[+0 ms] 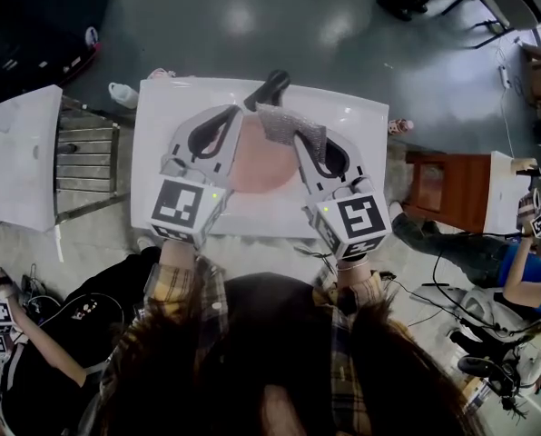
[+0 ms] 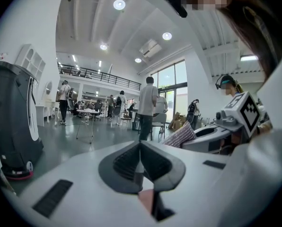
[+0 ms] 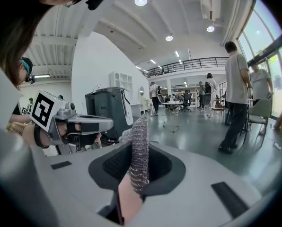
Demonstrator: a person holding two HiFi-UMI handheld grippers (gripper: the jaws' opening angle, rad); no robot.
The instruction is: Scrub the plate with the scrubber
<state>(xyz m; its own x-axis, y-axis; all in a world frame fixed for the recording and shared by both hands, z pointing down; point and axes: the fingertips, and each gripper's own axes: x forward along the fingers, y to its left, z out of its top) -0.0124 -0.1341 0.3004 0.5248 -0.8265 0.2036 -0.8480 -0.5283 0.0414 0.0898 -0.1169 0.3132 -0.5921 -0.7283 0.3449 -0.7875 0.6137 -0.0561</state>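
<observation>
A pink plate [image 1: 252,163] lies tilted over the white table [image 1: 162,107], between my two grippers. My left gripper [image 1: 231,116] is shut on the plate's left rim; in the left gripper view a pink sliver of plate [image 2: 145,200] shows between the closed jaws of that gripper [image 2: 140,167]. My right gripper [image 1: 298,140] is shut on a grey mesh scrubber [image 1: 289,123], which rests against the plate's far right part. In the right gripper view the scrubber [image 3: 140,150] stands up between the jaws of the right gripper [image 3: 140,171], with the pink plate [image 3: 129,200] just below.
A black curved object [image 1: 269,87] lies at the table's far edge. A metal rack [image 1: 84,166] and another white table [image 1: 16,157] stand to the left, a wooden stool [image 1: 443,189] to the right. A bottle [image 1: 122,94] lies on the floor. People sit nearby.
</observation>
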